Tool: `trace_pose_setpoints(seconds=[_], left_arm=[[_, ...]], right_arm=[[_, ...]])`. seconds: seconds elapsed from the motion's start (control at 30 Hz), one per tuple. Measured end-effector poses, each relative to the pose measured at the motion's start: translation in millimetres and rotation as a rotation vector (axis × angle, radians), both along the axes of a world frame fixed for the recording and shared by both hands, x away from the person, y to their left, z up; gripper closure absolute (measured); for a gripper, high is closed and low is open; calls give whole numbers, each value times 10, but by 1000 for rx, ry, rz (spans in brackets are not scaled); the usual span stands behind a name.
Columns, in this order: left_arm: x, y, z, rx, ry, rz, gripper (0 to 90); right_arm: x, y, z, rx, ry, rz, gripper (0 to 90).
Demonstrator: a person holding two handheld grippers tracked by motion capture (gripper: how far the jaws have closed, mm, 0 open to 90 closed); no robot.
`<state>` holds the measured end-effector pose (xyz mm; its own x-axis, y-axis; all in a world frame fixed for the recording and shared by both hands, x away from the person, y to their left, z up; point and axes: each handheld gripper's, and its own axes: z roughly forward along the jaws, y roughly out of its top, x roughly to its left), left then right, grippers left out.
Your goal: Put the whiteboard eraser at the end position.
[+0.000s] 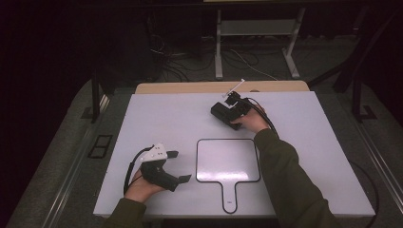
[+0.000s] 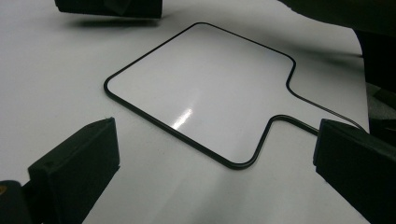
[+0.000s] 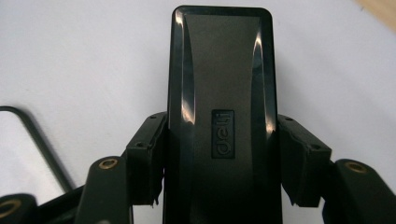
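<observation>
A black "deli" eraser (image 3: 222,88) is clamped lengthwise between the jaws of my right gripper (image 3: 222,163), which is shut on its sides. In the high view the right gripper (image 1: 232,112) holds the eraser (image 1: 221,113) over the far middle of the white table. A white handled board with a black rim (image 1: 228,159) lies flat near the front edge, its handle toward the person. My left gripper (image 1: 178,166) rests at the front left beside the board, jaws wide apart with nothing between them. Seen from the left gripper (image 2: 215,142), the board (image 2: 201,93) lies just ahead.
The white tabletop (image 1: 157,114) ends in a wooden strip (image 1: 190,87) at the far side. The person's right sleeve (image 1: 285,175) reaches over the board's right edge. Beyond the table stand frame legs (image 1: 218,47) and loose cables on a dark floor.
</observation>
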<state>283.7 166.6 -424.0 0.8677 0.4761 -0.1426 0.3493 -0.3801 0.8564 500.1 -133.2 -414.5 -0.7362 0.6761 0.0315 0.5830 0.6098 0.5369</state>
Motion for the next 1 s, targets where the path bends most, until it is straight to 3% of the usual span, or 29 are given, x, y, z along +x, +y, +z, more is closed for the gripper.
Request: trace_pose_setpoints(seconds=[0.2,0.37,0.4,0.53,0.63,1.0], left_arm=[[9,-7,-7,4,-2,-1,0],[36,-18,-25,6,-6,-1,0],[39,-17,-26,6,-9,-2,0],[49,-20,-45,20,-12,-7,0],[49,-37,-59,17,-12,0,0],[52,-18,-46,6,-7,17,0]], right_arm=[[49,1,-137,-38,-8,-2,385],[47,-15,-155,-25,-23,-1,383],[43,-25,-148,-18,-32,5,385],[7,-109,-39,86,-70,-23,347],[-47,-160,38,110,-108,-37,287],[-274,-322,238,206,-120,-17,262]])
